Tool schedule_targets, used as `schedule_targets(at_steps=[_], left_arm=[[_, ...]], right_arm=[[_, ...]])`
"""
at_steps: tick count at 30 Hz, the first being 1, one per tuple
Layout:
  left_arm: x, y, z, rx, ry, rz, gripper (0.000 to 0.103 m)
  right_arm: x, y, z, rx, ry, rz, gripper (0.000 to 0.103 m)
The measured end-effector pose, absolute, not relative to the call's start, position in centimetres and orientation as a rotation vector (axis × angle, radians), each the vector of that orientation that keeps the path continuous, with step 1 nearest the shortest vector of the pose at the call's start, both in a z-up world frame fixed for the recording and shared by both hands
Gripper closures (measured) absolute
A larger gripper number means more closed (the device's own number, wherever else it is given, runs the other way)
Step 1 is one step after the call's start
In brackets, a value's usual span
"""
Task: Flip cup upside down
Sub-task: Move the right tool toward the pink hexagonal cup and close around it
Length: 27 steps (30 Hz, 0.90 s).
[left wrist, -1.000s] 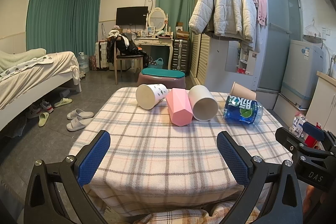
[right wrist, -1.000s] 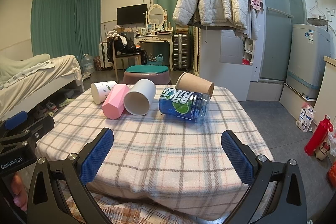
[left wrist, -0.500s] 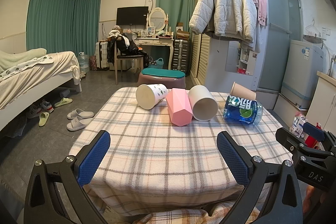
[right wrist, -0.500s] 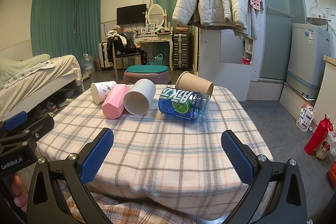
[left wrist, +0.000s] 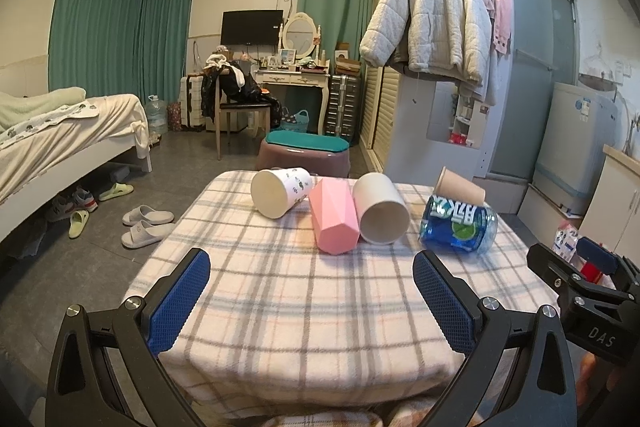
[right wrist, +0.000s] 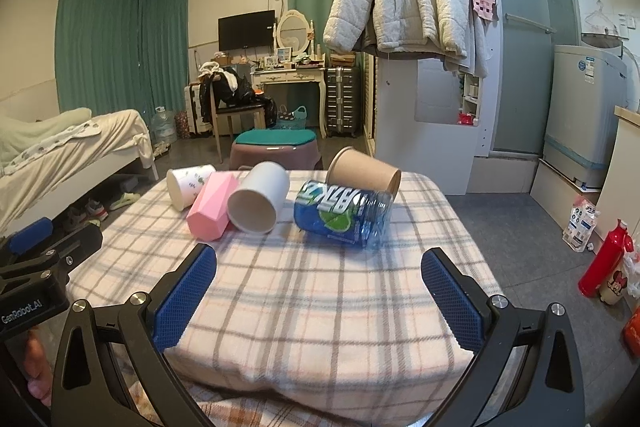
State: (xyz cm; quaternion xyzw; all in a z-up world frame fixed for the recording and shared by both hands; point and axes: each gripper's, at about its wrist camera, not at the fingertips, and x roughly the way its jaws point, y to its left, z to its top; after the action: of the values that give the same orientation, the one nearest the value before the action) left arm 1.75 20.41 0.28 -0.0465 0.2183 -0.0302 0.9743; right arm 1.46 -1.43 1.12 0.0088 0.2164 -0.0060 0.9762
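Note:
Several cups lie on their sides at the far half of a plaid-covered table [left wrist: 304,307]: a white printed paper cup [left wrist: 280,191], a pink faceted cup [left wrist: 333,219], a plain white cup [left wrist: 380,213], a blue plastic cup with a label [left wrist: 458,225] and a brown paper cup [left wrist: 460,187] behind it. In the right wrist view they show as the printed cup [right wrist: 188,183], pink cup [right wrist: 212,206], white cup [right wrist: 259,203], blue cup [right wrist: 343,213] and brown cup [right wrist: 362,173]. My left gripper [left wrist: 310,301] and right gripper [right wrist: 318,297] are both open and empty at the near table edge.
A purple stool with a green cushion [left wrist: 306,153] stands behind the table. A bed [left wrist: 68,135] is at the left, slippers [left wrist: 146,221] on the floor. A wardrobe with a hanging jacket [left wrist: 432,11] is at the right. A red bottle [right wrist: 604,259] stands on the floor.

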Motion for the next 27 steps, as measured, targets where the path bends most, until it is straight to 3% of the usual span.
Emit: schedule_targets(at_steps=[9,18,27], left_arm=[[8.6,18.3,-0.3,-0.062,0.491,-0.071,0.000],[16.3,17.5,-4.4,-0.043,0.639,-0.056,0.000],[19.6,16.8,-6.8,-0.035,0.748,-0.064,0.016]], right_arm=[[5.8,-3.1,1.9,0.023,0.455,-0.034,0.000],[10.8,-5.1,-0.4,0.062,0.523,-0.043,0.000],[13.5,-6.2,-2.4,0.110,0.565,-0.020,0.000]])
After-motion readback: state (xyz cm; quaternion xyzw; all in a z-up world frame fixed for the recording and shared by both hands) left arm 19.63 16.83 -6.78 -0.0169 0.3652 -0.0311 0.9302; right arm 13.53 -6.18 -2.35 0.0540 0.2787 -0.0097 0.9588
